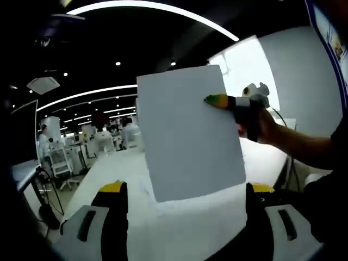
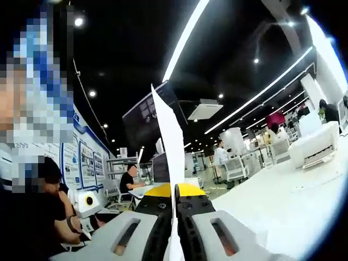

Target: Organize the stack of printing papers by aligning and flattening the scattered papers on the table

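I see a dim hall with bright ceiling strip lights, a glaring white wall panel, and edges bent by fisheye.

Grey hand-held gripper, yellow tips

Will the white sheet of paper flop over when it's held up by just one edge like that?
Probably only a little. The white sheet of paper stands nearly flat while the right gripper pinches one edge, so it seems light and fairly stiff. Edge-on in the right gripper view, it curves slightly, so a push would likely bend it.
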`<state>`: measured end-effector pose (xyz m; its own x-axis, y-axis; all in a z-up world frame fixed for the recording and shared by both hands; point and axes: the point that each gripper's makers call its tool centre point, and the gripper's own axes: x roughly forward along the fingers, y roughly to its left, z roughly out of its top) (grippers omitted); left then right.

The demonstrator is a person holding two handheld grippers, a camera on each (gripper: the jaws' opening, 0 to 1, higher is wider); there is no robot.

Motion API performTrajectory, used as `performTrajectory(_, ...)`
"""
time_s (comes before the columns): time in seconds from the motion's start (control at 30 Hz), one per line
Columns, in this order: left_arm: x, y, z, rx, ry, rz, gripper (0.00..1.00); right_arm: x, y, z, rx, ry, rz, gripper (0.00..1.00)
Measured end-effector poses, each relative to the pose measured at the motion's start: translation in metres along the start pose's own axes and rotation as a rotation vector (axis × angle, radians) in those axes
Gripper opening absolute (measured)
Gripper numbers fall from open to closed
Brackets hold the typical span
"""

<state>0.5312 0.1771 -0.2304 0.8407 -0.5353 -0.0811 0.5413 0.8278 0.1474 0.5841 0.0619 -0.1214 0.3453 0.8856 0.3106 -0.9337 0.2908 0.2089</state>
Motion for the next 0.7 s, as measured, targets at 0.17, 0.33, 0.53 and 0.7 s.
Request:
performTrajectory(0.17,-0.001,0.0,0.003,0.005,-0.004,0.0,0.92,-0.001,0.013,0.008,-0.018,-0.016,0.025,0.0)
performTrajectory(0.33,-0.001,0.001,0.005,0.005,-0.011,0.007,0.92,-0.001,0.03,0.012,-0.025,-0.013,0.09,0.0)
performTrajectory(0.53,0.001,0.001,0.008,-0.006,-0.019,0.0,0.92,0.0,0.048,0.013,-0.065,0.009,0.134,0.0)
performTrajectory(0.7,0.002,0.001,0.013,-0.019,-0.031,-0.004,0.92,-0.003,0.059,0.021,-0.051,-0.009,0.196,0.0)
